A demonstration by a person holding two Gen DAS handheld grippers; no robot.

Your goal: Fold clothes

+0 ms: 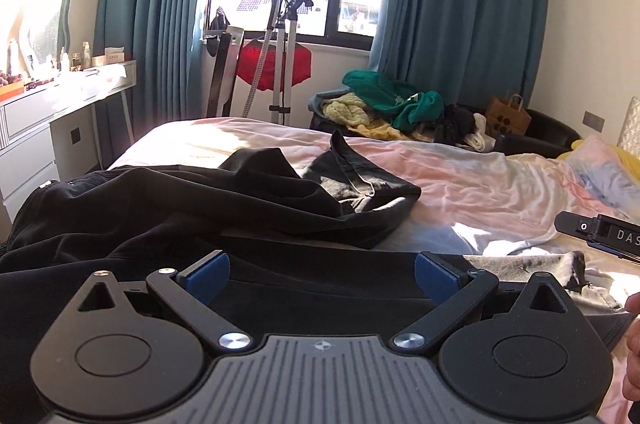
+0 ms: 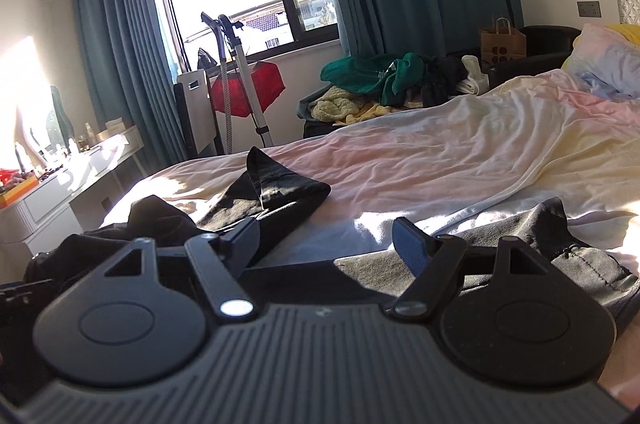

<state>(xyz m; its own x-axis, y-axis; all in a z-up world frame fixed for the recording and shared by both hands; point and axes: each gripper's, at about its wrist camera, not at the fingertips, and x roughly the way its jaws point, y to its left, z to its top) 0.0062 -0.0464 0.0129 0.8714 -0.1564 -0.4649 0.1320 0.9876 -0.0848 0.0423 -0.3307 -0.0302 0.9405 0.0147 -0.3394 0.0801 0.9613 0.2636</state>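
Note:
A black garment [image 1: 180,207] lies crumpled on the bed [image 1: 460,175], with one end folded over toward the middle. It also shows in the right wrist view [image 2: 280,199]. My left gripper [image 1: 322,274] is open, low over the garment's near edge, with black cloth between and under its blue pads [image 1: 210,274]. My right gripper [image 2: 330,244] is open just above the garment's grey, sunlit near part [image 2: 520,248]. Part of the right gripper [image 1: 600,234] shows at the right edge of the left wrist view.
The bed has a rumpled pink and white sheet [image 2: 460,151] and pillows [image 2: 608,59] at the right. A pile of green and yellow clothes [image 1: 392,103] lies on a dark chair behind the bed. A white dresser [image 1: 48,119] stands left. A garment steamer stand [image 1: 280,55] is by the window.

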